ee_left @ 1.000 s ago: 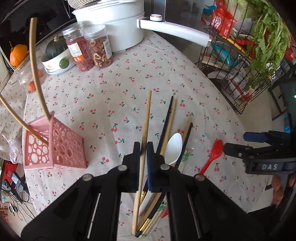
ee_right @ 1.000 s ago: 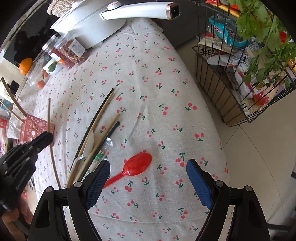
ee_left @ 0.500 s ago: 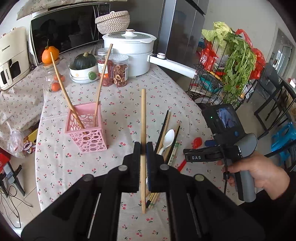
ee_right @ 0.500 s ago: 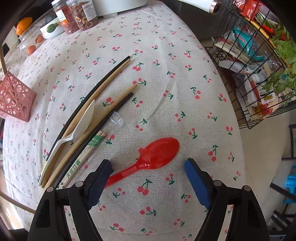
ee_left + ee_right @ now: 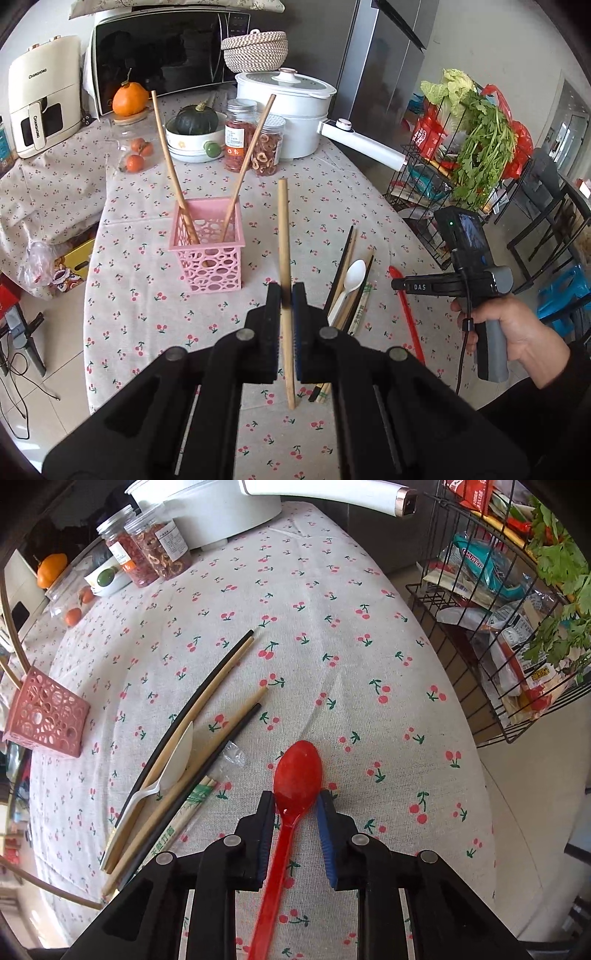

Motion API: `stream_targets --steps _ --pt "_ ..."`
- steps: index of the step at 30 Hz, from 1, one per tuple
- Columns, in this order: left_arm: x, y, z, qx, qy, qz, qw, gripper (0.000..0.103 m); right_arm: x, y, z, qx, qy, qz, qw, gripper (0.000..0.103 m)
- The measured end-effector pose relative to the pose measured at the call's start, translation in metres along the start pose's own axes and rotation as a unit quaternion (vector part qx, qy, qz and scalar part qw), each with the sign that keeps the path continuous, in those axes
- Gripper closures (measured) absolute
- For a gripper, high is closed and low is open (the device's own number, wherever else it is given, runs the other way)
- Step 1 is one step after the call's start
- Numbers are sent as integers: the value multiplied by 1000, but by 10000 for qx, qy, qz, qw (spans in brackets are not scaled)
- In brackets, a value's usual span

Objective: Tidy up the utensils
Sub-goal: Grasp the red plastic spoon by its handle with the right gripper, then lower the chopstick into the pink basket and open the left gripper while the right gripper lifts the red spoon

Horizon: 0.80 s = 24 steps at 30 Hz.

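**Left tongs clamped on a chopstick; right tongs closing about the red spoon**

Your left tongs (image 5: 287, 295) are fully closed on a single wooden chopstick (image 5: 284, 236), gripped partway along its length so that it stands nearly upright above the tabletop (image 5: 314, 192), with its lower end hanging below the pads. To the left of it, toward the tabletop's left edge, stands the pink basket (image 5: 208, 254), an openwork holder with two wooden chopsticks (image 5: 173, 177) leaning apart inside it. Behind the basket, along the far edge, you see two clear jars (image 5: 255, 140) of dried food and a white pot (image 5: 286, 110) with a long handle.

Right of the held chopstick, near the middle of the tabletop, lies the loose bundle (image 5: 192, 746): black and wooden chopsticks side by side, a white plastic spoon (image 5: 173, 764) resting on them, and a paper-wrapped pair at its right side. Just right of the bundle, toward the near right edge, lies the red spoon (image 5: 297, 775) on the cloth. Your right tongs (image 5: 295, 805) point steeply down over it, and their jaws are closing with the spoon's neck between them; the pads stand beside the bowl's base, and you cannot tell whether they press on it. Your right hand (image 5: 513, 328) grasps the tool's grey handle. Beyond the right edge stands a wire rack (image 5: 498, 627) of packets and greens.
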<state>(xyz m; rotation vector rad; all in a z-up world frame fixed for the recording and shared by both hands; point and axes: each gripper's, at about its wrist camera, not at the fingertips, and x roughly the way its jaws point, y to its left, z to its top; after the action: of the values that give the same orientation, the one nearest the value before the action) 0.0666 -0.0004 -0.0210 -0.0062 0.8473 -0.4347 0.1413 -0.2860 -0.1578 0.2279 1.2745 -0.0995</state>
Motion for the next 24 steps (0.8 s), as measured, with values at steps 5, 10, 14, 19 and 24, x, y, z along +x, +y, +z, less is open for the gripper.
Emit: stream_targets --steps 5,10,14,19,24 --pt "0 5 -1 -146 -9 -6 9999 96 -19 5 4 -53 -341 167 9993 82" --pt "-11 3 1 -100 -207 38 9997 96 -49 10 5 -85 -792 521 9955 82" --pt "-31 3 6 -75 -590 94 9982 96 -80 19 2 -248 -1329 756 9879 82" --pt "-55 8 15 -160 -1102 116 9937 96 -118 30 -3 -521 -2006 1062 9725 100" --pt "-70 16 22 -249 -1461 134 9889 96 -147 42 -5 -767 -2496 1077 9593 100"
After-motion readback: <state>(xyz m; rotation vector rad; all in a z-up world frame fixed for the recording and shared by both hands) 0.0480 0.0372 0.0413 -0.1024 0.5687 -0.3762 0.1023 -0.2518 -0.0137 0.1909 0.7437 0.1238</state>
